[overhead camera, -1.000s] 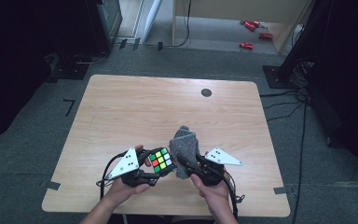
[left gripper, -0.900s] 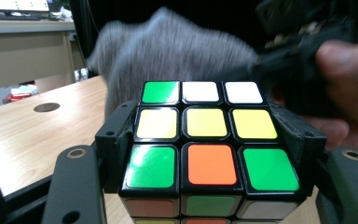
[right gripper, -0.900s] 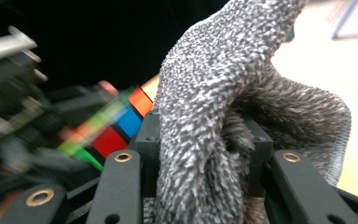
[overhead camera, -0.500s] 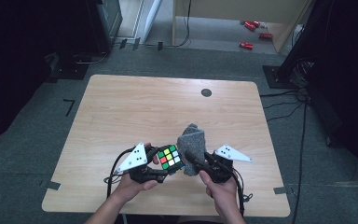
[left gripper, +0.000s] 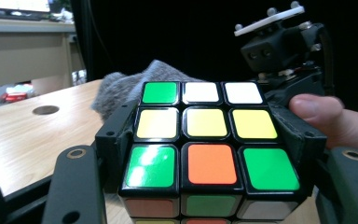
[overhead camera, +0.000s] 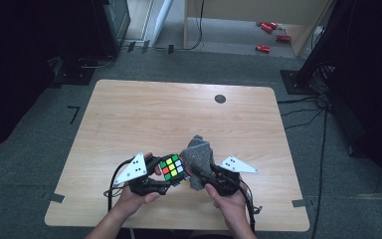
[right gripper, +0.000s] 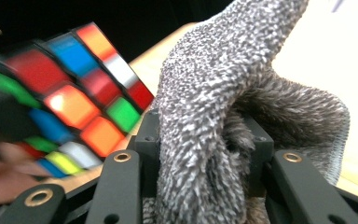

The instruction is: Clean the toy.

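Closest to the near table edge, relative to the multicoloured plastic puzzle cube [overhead camera: 173, 168]: left gripper [overhead camera: 165, 175] clamped on it, jaws bearing on two opposite side faces, cube held off the tabletop. In the left gripper view, cube [left gripper: 205, 144] seated square between the jaws, green/white/yellow/orange stickers facing the camera, gloss glare on the lower-left green tile.

Just right of the cube, touching or nearly so: grey fuzzy knitted cloth [overhead camera: 197, 155], bunched, pinched by the right gripper [overhead camera: 202, 174]. Right gripper view confirms jaws closed on a thick fold of cloth [right gripper: 223, 116], cube [right gripper: 74, 88] blurred at left, close beside it.

Looks like wiping the cube with the cloth, mid-step.

Handling, judged:
- Cube: rigid, light, glossy faces, likely slippery. Layers can twist under off-centre load. Best held on opposite faces across the middle layer, as now. Avoid corner grips.
- Cloth: soft, limp, high friction, no fixed shape. Needs a deep bite on a bunched fold, loose ends will flop and drag.

Risk: cube rotating in the jaws if cloth pushes hard on one edge.

Beyond the cube: bare light wooden table [overhead camera: 179, 114], dark round grommet hole [overhead camera: 220, 98] toward the far edge. Farther still: grey carpet floor, small red objects [overhead camera: 268, 36] near a wooden cabinet.
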Demonstrator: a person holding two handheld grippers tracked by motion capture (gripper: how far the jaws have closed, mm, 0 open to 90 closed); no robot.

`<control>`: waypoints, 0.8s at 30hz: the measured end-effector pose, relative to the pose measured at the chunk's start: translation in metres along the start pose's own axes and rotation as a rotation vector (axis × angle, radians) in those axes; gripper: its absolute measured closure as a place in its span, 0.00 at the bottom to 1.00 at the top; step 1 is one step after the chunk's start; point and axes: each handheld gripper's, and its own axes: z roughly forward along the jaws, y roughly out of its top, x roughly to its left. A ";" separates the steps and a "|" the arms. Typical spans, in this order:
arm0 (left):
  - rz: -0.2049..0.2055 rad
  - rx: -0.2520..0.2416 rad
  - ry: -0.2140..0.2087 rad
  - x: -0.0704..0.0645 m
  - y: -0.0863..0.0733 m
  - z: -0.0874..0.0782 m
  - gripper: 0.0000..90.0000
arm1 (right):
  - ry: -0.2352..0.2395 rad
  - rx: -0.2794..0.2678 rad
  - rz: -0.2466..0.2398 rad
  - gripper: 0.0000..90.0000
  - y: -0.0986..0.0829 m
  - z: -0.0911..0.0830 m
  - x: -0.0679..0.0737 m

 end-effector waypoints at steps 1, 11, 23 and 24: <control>0.001 0.012 0.004 0.001 -0.002 0.001 0.38 | 0.015 -0.018 0.008 0.67 0.002 -0.002 0.000; 0.033 0.024 -0.016 -0.008 0.001 0.002 0.38 | 0.043 -0.058 0.039 0.67 0.004 -0.006 0.005; 0.048 0.040 0.027 -0.010 -0.001 0.003 0.38 | 0.009 -0.051 0.005 0.66 -0.002 -0.001 0.006; 0.040 0.030 0.025 -0.009 0.000 0.002 0.38 | -0.013 -0.017 -0.002 0.67 -0.006 0.003 0.004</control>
